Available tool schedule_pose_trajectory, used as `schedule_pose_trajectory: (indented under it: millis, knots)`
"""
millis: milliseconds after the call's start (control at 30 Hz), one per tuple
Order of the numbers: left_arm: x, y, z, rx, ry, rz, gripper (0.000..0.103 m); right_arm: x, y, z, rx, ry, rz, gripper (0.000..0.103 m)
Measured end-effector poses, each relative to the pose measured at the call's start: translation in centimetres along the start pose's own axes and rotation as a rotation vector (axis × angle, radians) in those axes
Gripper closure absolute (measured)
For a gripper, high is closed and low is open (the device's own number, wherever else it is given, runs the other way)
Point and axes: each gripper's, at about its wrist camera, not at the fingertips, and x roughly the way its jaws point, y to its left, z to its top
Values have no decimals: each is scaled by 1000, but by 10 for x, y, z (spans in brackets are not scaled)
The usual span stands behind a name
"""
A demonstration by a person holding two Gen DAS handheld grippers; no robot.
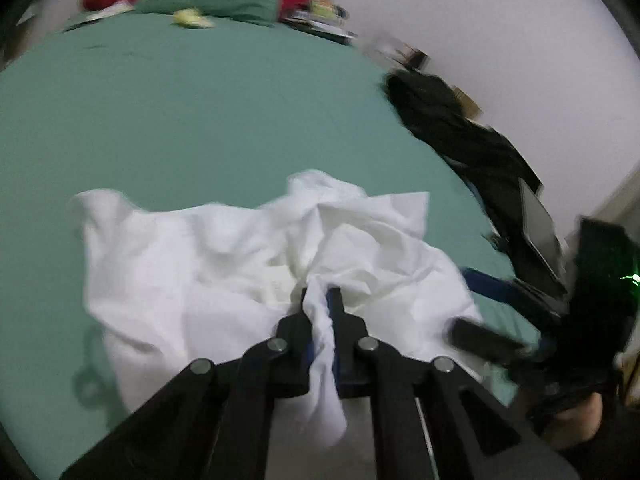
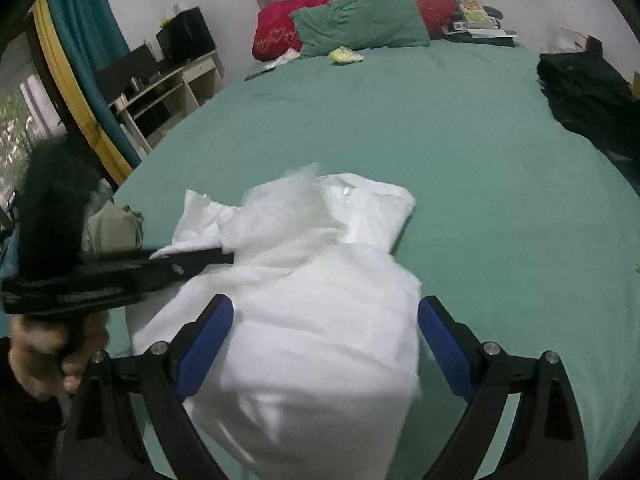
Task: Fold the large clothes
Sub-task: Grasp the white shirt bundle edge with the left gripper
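Note:
A large white garment (image 1: 224,264) lies crumpled on the green bed sheet (image 1: 200,120). My left gripper (image 1: 321,300) is shut on a bunched fold of the garment, which hangs down between its fingers. It also shows in the right wrist view (image 2: 224,255), coming in from the left at the garment's edge. My right gripper (image 2: 325,322) is open, its blue pads (image 2: 208,344) wide apart on either side of the white garment (image 2: 312,320), just above it. In the left wrist view the right gripper (image 1: 480,338) appears blurred at the garment's right edge.
A green pillow (image 2: 360,20) and a red pillow (image 2: 280,28) lie at the headboard. Dark clothes (image 2: 588,92) are piled on the bed's right side. Books (image 2: 476,20) sit at the far right corner. A desk (image 2: 172,80) stands left of the bed.

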Motion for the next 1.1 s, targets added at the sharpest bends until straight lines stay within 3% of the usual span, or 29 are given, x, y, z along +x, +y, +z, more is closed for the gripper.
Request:
schedule_pose_trajectory:
  millis: [133, 233, 300, 400, 433, 533, 567, 667, 733, 800, 900, 967, 1033, 1100]
  knots:
    - [-49, 21, -6, -124, -125, 25, 98, -13, -7, 6, 53, -20, 35, 10]
    - [-69, 40, -23, -153, -162, 141, 98, -5, -11, 4, 56, 17, 47, 17]
    - [-62, 55, -36, -196, -111, 168, 98, 9, -13, -1, 86, 55, 94, 23]
    - [-41, 74, -57, -229, 35, 174, 95, 37, -8, -14, 83, 117, 102, 32]
    - [-36, 80, -55, -239, 42, 166, 91, 47, -8, -19, 84, 135, 103, 35]
    - [-44, 72, -52, -204, 36, 169, 58, 48, -8, -23, 96, 130, 113, 40]
    - [-50, 71, -48, -195, 13, 178, 43, 45, -8, -19, 100, 133, 130, 44]
    - [-77, 70, -28, -176, -97, 138, 20, 33, -7, -8, 101, 123, 149, 48]
    - [-81, 60, -13, -124, -127, 103, 17, 26, -4, -1, 77, 106, 140, 48]
    - [-71, 56, 0, -92, -103, 93, 16, 26, -6, 3, 73, 99, 128, 47]
    - [-25, 59, 4, -124, 42, 116, 16, 43, -7, 2, 65, 123, 100, 49]
    - [-1, 78, -1, -187, 107, 171, 16, 57, -7, -2, 57, 142, 89, 49]
    - [-7, 91, -8, -197, 22, 208, 18, 65, -6, -6, 49, 133, 85, 49]
    - [-16, 103, -12, -238, -12, 403, 20, 66, -1, -6, 24, 122, 69, 49]
